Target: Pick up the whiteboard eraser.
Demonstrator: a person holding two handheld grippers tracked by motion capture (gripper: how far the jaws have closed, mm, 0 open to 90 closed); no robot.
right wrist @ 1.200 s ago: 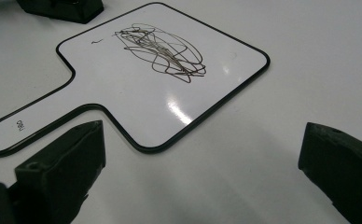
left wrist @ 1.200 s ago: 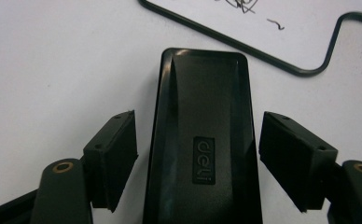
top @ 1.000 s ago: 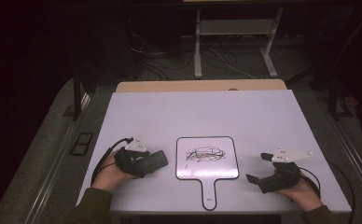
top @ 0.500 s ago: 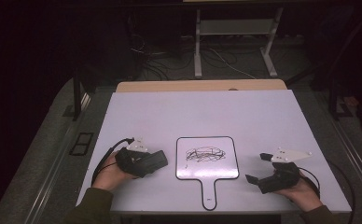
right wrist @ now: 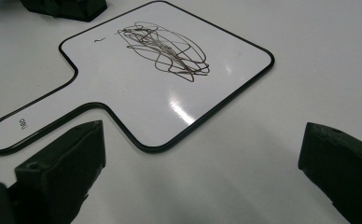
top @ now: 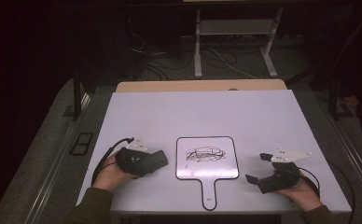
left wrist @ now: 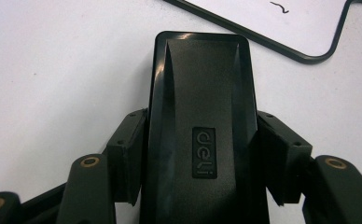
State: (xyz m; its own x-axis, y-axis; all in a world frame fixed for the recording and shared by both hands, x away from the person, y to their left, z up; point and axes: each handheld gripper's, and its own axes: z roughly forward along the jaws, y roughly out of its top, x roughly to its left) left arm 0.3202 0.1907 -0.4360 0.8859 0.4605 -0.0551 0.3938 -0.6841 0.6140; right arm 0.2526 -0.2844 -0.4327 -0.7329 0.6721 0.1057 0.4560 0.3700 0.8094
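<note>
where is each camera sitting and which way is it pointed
High view: above the person's side, looking forward and down on the table; both forearms, left hand-held gripper, right hand-held gripper.
Left gripper view: rides the left hand-held gripper, looking along its jaws clamped on the black eraser.
Right gripper view: rides the right hand-held gripper, jaws wide apart, facing the scribbled whiteboard.
Shared: all three show the whiteboard; the eraser appears in each.

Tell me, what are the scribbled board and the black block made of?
The board looks like glossy white dry-erase laminate with a thin black rim, likely plastic; a light glare shows on its face. The block, clamped in the left gripper, looks like matte black moulded plastic with an embossed logo.
</note>
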